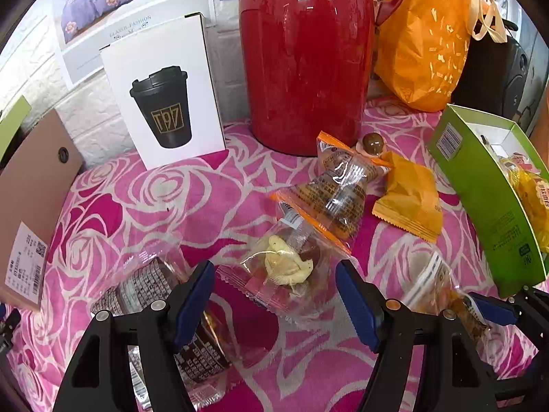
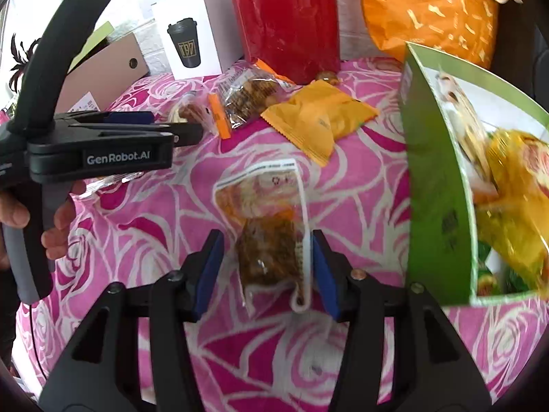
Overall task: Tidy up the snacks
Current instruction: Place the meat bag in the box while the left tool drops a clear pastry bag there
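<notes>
Wrapped snacks lie on a pink rose-patterned cloth. My left gripper is open around a clear packet with a pale yellow pastry. A dark brown packet lies under its left finger. An orange-edged clear packet, a yellow packet and a round chocolate ball lie beyond. My right gripper is open, its fingers on either side of a clear packet with a brown snack. A green box to the right holds yellow packets.
A tall red thermos, a white cup box and an orange bag stand at the back. A brown cardboard box lies at the left edge. The left gripper and the hand holding it show in the right wrist view.
</notes>
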### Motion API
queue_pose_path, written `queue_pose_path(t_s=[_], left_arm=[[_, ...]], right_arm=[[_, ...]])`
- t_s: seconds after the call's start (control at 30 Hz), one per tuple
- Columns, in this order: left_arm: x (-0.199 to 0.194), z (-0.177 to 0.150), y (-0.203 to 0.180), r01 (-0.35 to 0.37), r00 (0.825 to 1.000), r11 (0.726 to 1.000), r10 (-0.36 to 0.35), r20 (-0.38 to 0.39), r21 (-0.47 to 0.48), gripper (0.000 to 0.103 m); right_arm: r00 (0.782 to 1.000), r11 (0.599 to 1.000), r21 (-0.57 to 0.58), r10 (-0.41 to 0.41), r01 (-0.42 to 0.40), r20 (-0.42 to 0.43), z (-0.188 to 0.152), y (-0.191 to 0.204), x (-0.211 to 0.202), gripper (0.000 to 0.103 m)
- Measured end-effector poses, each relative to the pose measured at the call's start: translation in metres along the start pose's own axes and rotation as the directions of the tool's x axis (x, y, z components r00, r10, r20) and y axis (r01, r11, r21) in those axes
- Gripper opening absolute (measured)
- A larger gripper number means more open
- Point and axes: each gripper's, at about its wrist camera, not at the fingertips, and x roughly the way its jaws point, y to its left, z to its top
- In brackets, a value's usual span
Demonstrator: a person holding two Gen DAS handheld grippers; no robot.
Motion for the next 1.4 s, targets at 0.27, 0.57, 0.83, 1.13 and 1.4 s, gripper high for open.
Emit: queue_pose_path(t_s=[0.27,0.57,0.83,1.13,1.4], left_arm=[[-0.002,0.0,0.007,0.089,0.996,0.993,-0.091,-0.019,-0.073,0.031],[-0.073,0.008,-0.007,0.084,0.994,0.995,-0.079,0.081,-0.058,0.032],[-0.117,0.031,-0.066,0.175,0.971,0.985,-0.173,0.165,0.005,0.032],[-0.116,0.058,-0.163,0.275,0.942,0.954,-0.292,0.165,0.121,0.032],[-0.079,0.081,-0.216,0.319,0.936,0.938,-0.335,0.113,0.135,0.032]], right_arm=[[0.999,0.999,-0.011,0.041,-0.04,0.032,0.003,0.0,-0.011,0.04],[0.98,0.993,0.022,0.112,-0.117,0.167,0.004,0.001,-0.074,0.04],[0.957,0.988,0.113,0.066,-0.101,0.281,0.003,-0.048,-0.135,0.041],[0.937,0.955,0.297,-0.082,-0.025,0.34,-0.012,-0.149,-0.176,0.041],[0.938,0.938,0.348,-0.126,0.006,0.323,-0.007,-0.205,-0.167,0.041]])
